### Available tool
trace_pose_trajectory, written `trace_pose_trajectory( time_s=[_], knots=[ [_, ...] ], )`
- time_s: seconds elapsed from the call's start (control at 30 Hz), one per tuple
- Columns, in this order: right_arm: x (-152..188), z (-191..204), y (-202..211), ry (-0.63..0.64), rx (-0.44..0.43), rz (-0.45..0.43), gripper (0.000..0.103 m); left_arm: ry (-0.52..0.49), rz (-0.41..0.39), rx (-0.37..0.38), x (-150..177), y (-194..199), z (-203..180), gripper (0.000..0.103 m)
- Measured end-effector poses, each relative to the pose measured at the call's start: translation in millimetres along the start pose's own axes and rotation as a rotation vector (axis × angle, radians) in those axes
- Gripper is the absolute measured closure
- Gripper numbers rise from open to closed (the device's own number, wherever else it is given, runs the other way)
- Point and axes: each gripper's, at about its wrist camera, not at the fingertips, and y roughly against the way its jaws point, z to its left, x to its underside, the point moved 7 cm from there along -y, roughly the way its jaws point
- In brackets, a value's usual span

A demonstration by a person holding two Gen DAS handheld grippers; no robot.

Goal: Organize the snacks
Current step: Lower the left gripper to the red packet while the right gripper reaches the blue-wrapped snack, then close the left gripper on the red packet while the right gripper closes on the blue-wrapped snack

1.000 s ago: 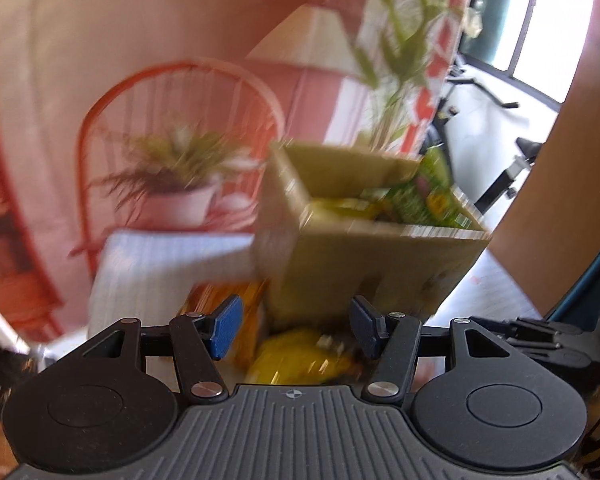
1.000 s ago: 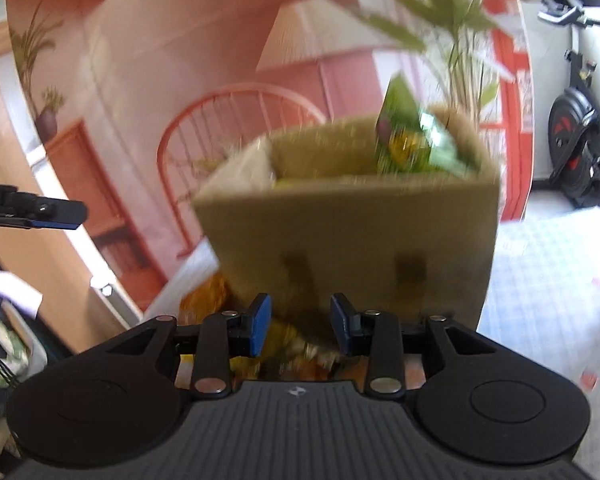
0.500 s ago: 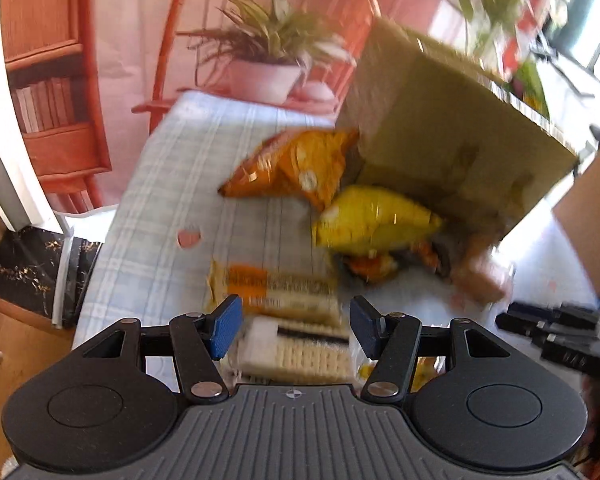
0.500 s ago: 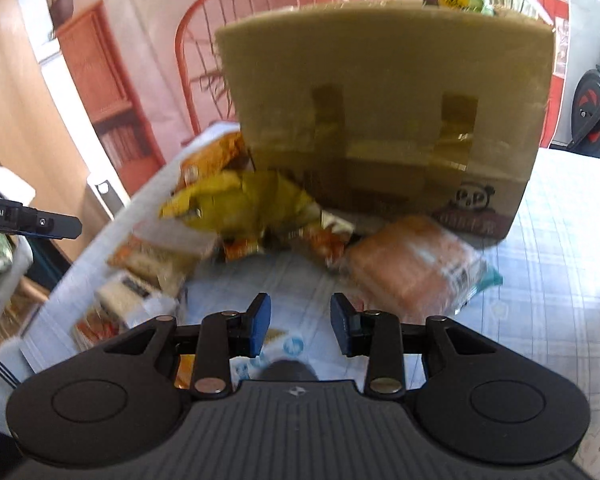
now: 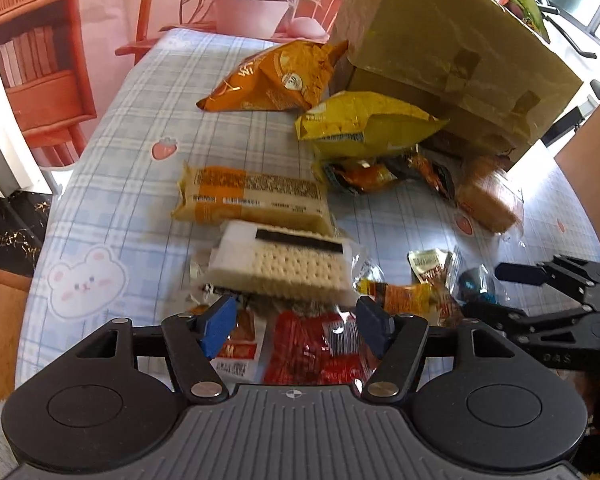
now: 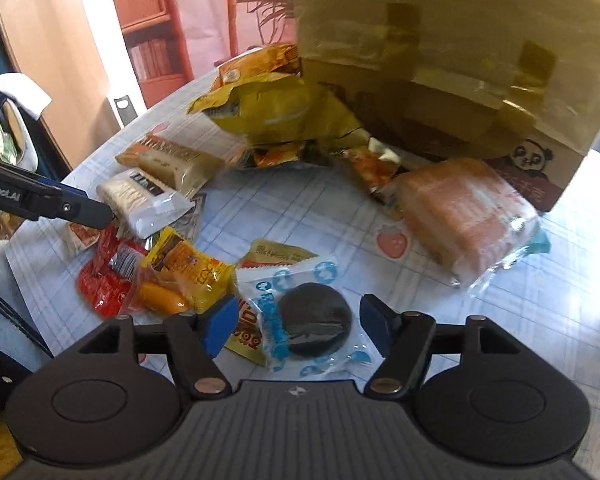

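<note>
A cardboard box stands at the back of the table, also in the right wrist view. Snacks lie spilled in front of it: an orange chip bag, a yellow bag, a long cracker pack, a white cracker pack, a red packet, a pink bread pack and a dark cookie in a clear wrapper. My left gripper is open above the red packet. My right gripper is open above the cookie, holding nothing.
The table carries a blue checked cloth with bear and strawberry prints. A potted plant and an orange chair stand behind the table. A wooden shelf is at the left. The right gripper shows at the right edge of the left view.
Both grippers have tilted down and pulled back from the box, so the spilled snacks now fill the views. The right gripper's jaws have opened wider.
</note>
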Motion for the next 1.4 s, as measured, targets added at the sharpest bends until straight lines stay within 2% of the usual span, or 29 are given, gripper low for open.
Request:
trace_pose_trajectory(
  time_s=[0.27, 0.3, 0.33, 0.43, 0.53, 0.7, 1.0, 1.03, 1.07, 1.17, 1.37, 1.4],
  knots=[
    [5, -8, -11, -0.05, -0.019, 0.009, 0.035, -0.013, 0.058, 0.011, 20, -14, -11, 0.033],
    [6, -9, -11, -0.057, -0.023, 0.007, 0.036, -0.016, 0.066, 0.012, 23, -15, -13, 0.033],
    [7, -10, -10, -0.062, -0.021, 0.001, 0.042, -0.02, 0.073, 0.011, 25, -17, -15, 0.033],
    [9, -12, -8, -0.074, -0.02, -0.012, 0.047, -0.021, 0.082, 0.009, 29, -20, -18, 0.033],
    [12, -15, -6, -0.1, -0.034, -0.025, 0.047, 0.001, 0.082, -0.008, 29, -23, -13, 0.033],
    [14, -16, -4, -0.114, -0.036, -0.039, 0.047, 0.034, 0.05, -0.05, 24, -24, -7, 0.045],
    [16, -21, -1, -0.138, -0.036, -0.05, 0.048, -0.057, 0.051, -0.097, 26, -28, -19, 0.047],
    [16, -21, -1, -0.135, -0.034, -0.05, 0.048, -0.076, 0.051, -0.101, 26, -29, -22, 0.05],
    [16, -20, -1, -0.133, -0.032, -0.051, 0.048, -0.093, 0.045, -0.105, 27, -28, -25, 0.065],
    [16, -20, -1, -0.136, -0.032, -0.052, 0.048, -0.106, 0.039, -0.06, 29, -28, -31, 0.067],
    [16, -22, -2, -0.147, -0.039, -0.052, 0.048, -0.087, 0.025, -0.053, 29, -24, -29, 0.068],
    [16, -21, -2, -0.148, -0.04, -0.052, 0.047, -0.083, 0.018, -0.052, 28, -23, -29, 0.081]
  ],
)
